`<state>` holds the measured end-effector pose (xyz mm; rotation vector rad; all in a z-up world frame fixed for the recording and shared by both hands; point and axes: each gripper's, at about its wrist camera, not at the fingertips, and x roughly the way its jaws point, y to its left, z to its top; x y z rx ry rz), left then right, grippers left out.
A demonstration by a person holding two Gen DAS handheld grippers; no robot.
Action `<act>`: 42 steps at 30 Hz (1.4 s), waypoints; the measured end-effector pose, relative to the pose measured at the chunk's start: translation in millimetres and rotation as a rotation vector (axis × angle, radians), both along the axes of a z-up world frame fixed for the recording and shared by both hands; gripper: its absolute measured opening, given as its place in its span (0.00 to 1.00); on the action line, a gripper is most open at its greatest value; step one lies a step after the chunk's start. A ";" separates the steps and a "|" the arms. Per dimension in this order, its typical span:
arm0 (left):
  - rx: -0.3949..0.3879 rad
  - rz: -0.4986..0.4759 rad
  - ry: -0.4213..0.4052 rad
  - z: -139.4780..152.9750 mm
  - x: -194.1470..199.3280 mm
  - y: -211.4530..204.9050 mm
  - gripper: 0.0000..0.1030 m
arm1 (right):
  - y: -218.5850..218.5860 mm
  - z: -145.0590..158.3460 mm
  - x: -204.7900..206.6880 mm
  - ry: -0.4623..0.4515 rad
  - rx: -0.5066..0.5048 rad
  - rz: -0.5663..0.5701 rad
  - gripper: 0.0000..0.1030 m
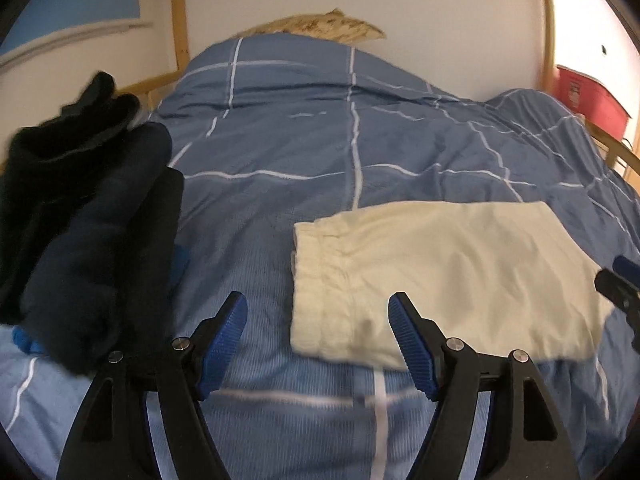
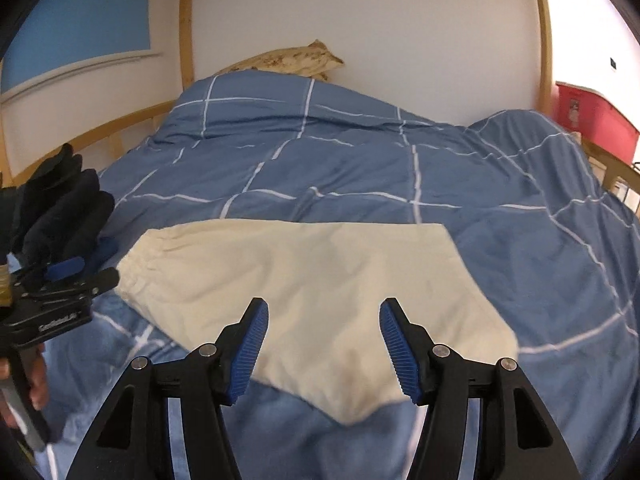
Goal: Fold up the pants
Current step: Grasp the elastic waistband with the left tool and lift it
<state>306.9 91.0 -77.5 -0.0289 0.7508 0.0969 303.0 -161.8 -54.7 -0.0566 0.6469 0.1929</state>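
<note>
**Cream pants lay folded on the bed, both grippers spread and empty**

The cream pants (image 2: 320, 300) lay flat on the blue checked duvet (image 2: 360, 168) as a compact folded panel, the elastic waistband (image 1: 320, 280) at its left end; the fold looked neat and, by my judgement, close to finished. The right hand-held gripper (image 2: 320, 344) hovered over the near edge of the pants, its jaws spread wide and holding nothing; the left hand-held gripper (image 1: 318, 340) hung just beside the waistband end, its jaws likewise spread and empty. A heap of dark clothes (image 1: 80, 220) sat on the bed to the left, apart from the pants; a patterned pillow (image 2: 288, 60) lay at the far end against the wall, and a red box (image 2: 592, 116) stood beyond the bed frame on the right.

The risks from here were mostly of undoing the work; a blue pad (image 2: 248, 344) dropping onto the near edge might drag the top layer and open the fold, since the duvet beneath was soft and rumpled and gave no firm backing. If another fold was wanted, pinching only the upper layer would peel it away from the layers beneath; a grip at one end alone would let the other end sag and skew. The left tool also stood near the dark heap, and a careless swing could catch that fabric.
</note>
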 end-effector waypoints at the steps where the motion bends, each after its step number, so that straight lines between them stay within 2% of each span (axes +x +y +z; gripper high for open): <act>1: -0.014 0.004 0.018 -3.2 9.7 2.1 0.70 | 2.8 -1.2 5.9 0.005 0.000 -0.001 0.57; 6: -0.070 0.027 0.102 -20.5 30.6 10.0 0.67 | 14.3 -7.8 27.7 0.034 -0.005 0.007 0.57; 14: -0.253 0.034 0.212 -56.8 36.6 19.0 0.63 | 24.8 -25.2 32.7 0.077 -0.017 0.028 0.57; 17: -0.294 0.052 0.222 -65.0 36.1 22.3 0.61 | 24.5 -30.9 34.0 0.091 -0.035 0.021 0.57; 20: -0.284 0.062 0.224 -69.2 36.8 20.7 0.60 | 23.3 -35.5 35.5 0.101 -0.049 0.016 0.57; 25: -0.268 0.073 0.207 -69.3 33.2 22.9 0.46 | 19.1 -39.1 38.6 0.119 -0.040 0.004 0.57; 30: -0.244 0.061 0.192 -56.1 31.2 20.2 0.40 | 18.7 -38.0 41.3 0.125 -0.043 0.012 0.57; 35: -0.149 0.026 0.132 -25.2 27.6 4.6 0.38 | 15.8 -34.7 43.5 0.127 -0.033 0.028 0.57; 42: -0.077 -0.053 0.070 27.3 40.5 -33.7 0.37 | -5.9 -18.8 47.5 0.105 -0.006 0.015 0.57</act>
